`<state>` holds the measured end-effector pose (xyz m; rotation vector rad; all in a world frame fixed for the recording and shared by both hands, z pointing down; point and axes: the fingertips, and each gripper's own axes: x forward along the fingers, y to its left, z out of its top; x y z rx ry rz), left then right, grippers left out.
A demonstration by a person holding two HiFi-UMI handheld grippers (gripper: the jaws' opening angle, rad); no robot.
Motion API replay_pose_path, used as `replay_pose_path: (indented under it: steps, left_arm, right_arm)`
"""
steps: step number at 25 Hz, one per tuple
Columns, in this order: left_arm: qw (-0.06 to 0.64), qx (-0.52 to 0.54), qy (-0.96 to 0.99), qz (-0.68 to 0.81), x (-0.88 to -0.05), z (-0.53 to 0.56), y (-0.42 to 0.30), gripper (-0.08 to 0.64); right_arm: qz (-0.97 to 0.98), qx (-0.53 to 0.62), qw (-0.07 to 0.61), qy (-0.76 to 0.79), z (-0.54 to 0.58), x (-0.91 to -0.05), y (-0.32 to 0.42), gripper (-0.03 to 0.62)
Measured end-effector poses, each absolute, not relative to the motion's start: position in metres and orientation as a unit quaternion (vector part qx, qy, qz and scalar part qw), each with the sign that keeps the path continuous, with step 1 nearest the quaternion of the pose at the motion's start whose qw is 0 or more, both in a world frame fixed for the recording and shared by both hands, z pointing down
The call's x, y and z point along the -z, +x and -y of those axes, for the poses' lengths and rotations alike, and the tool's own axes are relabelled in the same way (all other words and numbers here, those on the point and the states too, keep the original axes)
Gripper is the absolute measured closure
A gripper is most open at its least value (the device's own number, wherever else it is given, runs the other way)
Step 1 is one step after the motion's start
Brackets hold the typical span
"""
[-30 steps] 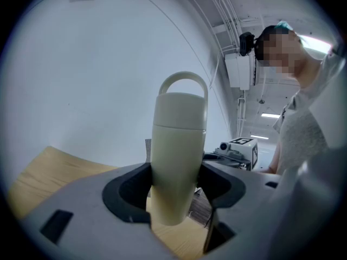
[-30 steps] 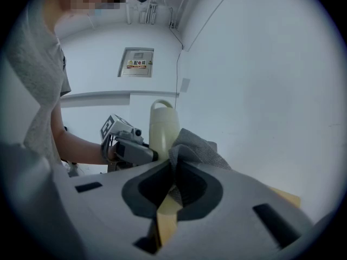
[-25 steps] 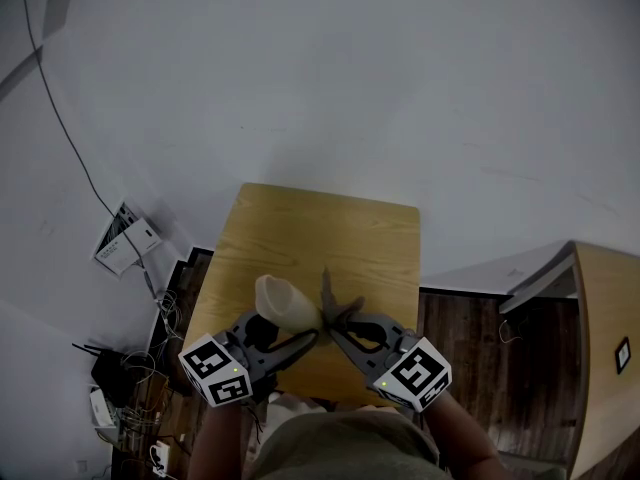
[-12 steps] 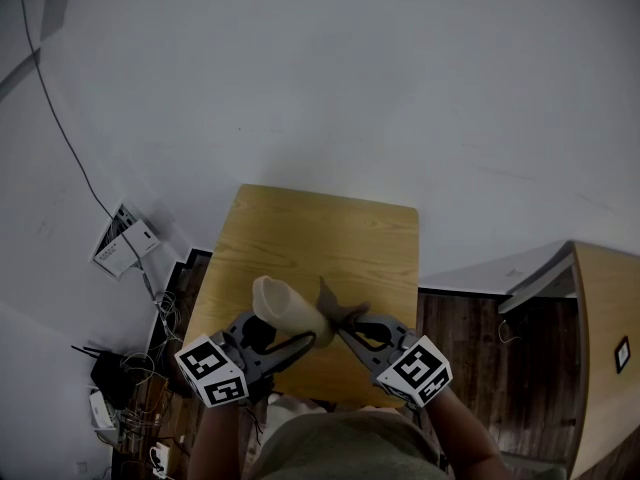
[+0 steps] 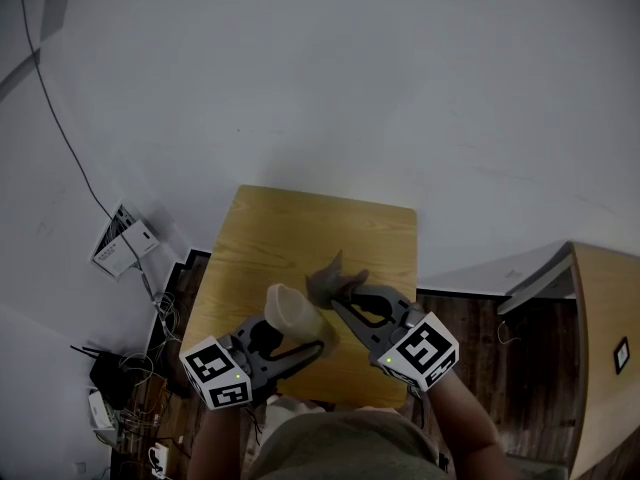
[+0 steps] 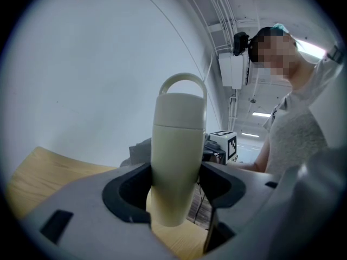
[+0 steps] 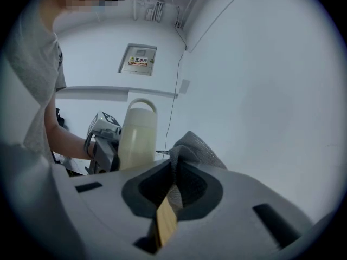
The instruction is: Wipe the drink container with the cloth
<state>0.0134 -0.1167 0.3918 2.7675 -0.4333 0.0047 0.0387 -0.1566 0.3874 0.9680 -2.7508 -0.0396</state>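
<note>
Drink container [image 6: 177, 145] clamped in left gripper [image 6: 174, 173], cloth [image 7: 194, 148] pinched in right gripper [image 7: 174, 173]

The site is an indoor lab or office-type test room. Indicators: plain white walls [image 5: 350, 68], a dark wood floor [image 5: 480, 358], a small wooden table [image 5: 300, 228], devices [image 5: 125, 240] and loose cables [image 5: 165, 313] on the floor, exposed ceiling conduits [image 6: 225, 15], strip lights [image 6: 261, 114] and a labelled wall panel [image 7: 137, 59].

Bare wooden table [image 5: 310, 230] ahead.
Blocked near the front edge by the cream bottle [image 5: 292, 313] and the grey cloth [image 5: 335, 280], close together; free to pass on both sides and beyond them.
</note>
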Motion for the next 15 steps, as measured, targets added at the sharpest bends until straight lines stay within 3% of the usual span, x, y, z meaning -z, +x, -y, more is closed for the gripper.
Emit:
replay_pose_path:
  steps: [10, 15]
  left_arm:
    - [0.165, -0.008, 0.977, 0.133, -0.391, 0.103, 0.023, 0.288]
    - [0.164, -0.005, 0.977, 0.135, -0.389, 0.101, 0.020, 0.288]
  right_arm:
    - [0.960, 0.015, 0.033, 0.277, 0.159, -0.328, 0.010, 0.583]
    - [0.969, -0.006, 0.037, 0.246, 0.156, -0.332, 0.003, 0.583]
